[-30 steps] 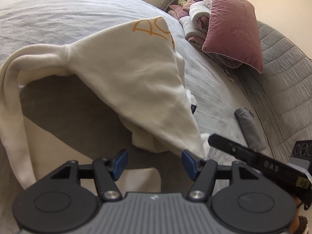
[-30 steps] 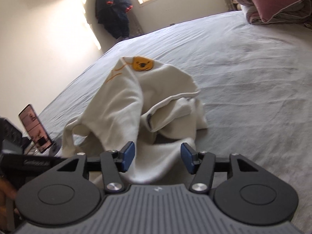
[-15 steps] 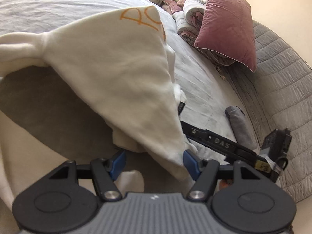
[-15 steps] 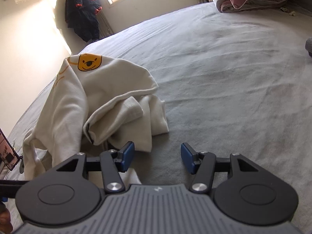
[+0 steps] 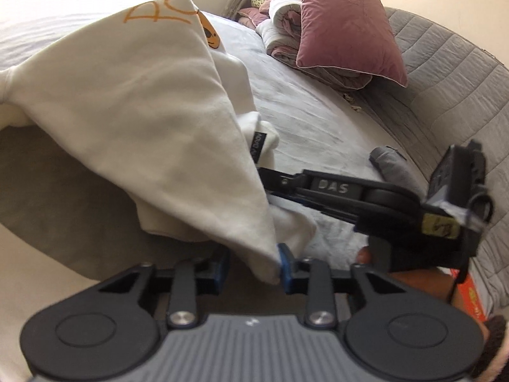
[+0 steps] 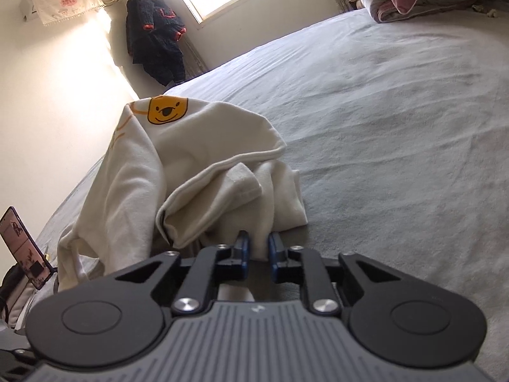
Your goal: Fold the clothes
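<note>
The sweatshirt [image 5: 152, 121] drapes over the left gripper [image 5: 251, 265], hiding its left finger's tip. Its orange lettering is folded over and unreadable, and its lower left runs off the picture. The small black label [image 5: 257, 146] is too blurred to read. Cloth hides the right gripper [image 5: 273, 187] fingertips there.

We see a grey bed [image 6: 397, 127] — a cream sweatshirt [image 6: 197, 165] heaped on it. Further back lie a pink pillow [image 5: 343, 22], folded quilts [image 5: 283, 38] and a small grey roll [image 5: 394, 165].
</note>
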A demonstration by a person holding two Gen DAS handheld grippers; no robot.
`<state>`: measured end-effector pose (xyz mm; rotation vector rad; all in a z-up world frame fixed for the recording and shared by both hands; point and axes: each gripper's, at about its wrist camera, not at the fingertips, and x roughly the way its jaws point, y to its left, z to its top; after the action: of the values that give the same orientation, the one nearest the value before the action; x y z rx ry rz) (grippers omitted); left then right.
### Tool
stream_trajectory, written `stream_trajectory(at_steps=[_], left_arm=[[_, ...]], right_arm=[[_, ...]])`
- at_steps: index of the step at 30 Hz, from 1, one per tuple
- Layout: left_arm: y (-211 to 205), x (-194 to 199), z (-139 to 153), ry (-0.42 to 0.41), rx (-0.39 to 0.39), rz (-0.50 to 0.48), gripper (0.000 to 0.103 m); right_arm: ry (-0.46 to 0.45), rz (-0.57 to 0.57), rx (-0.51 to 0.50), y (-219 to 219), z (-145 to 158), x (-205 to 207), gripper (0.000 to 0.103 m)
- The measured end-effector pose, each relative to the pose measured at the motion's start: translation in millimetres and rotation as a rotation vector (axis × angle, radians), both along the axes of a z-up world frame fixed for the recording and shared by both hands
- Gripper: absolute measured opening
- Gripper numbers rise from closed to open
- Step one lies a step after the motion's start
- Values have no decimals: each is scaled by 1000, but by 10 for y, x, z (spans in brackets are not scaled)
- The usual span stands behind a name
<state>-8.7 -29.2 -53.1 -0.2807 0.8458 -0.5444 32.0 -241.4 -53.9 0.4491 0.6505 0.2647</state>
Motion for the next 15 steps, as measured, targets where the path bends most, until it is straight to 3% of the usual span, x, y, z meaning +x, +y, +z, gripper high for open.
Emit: stream_trajectory(at_steps=[1, 2, 15], left_arm=[[19, -2, -2, -7, 4, 9, 10], [43, -17, 4, -17, 5, 25, 7], [494, -360, 276, -111, -39, 57, 5]], right_arm=[[-6, -3, -6, 1, 34, -18, 12], [-13, -5, -11, 1, 69, -35, 12], [-79, -102, -107, -207, 438, -407, 10]])
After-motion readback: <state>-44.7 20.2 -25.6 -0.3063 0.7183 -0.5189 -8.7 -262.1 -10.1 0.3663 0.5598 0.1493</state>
